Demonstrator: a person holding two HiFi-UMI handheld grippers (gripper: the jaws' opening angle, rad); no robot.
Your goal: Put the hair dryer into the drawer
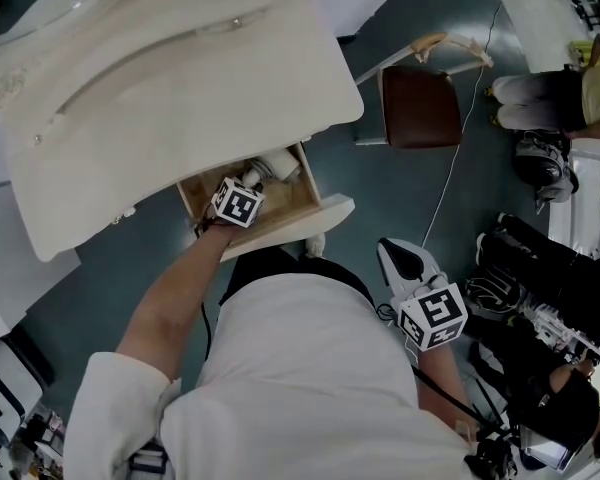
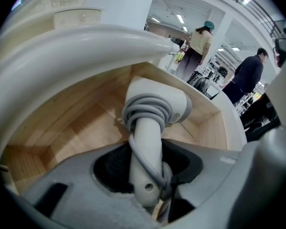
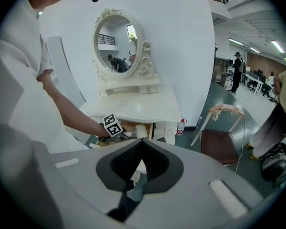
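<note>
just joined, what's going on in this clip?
A person is working two handheld grippers at a white dressing table. The left claw grips the hair dryer by its handle, with the cord wound round it, and holds it inside the open wooden drawer. It has not been released yet. The right claw hangs off to the side, away from the table, holding nothing.

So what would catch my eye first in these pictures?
Most striking is the white hair dryer, its cord wound round it. The left gripper holds it by the handle in its jaws, inside the open wooden drawer of a white dressing table. The right gripper hangs beside the person, nothing in its jaws. A brown-seated chair stands to the table's right.
</note>
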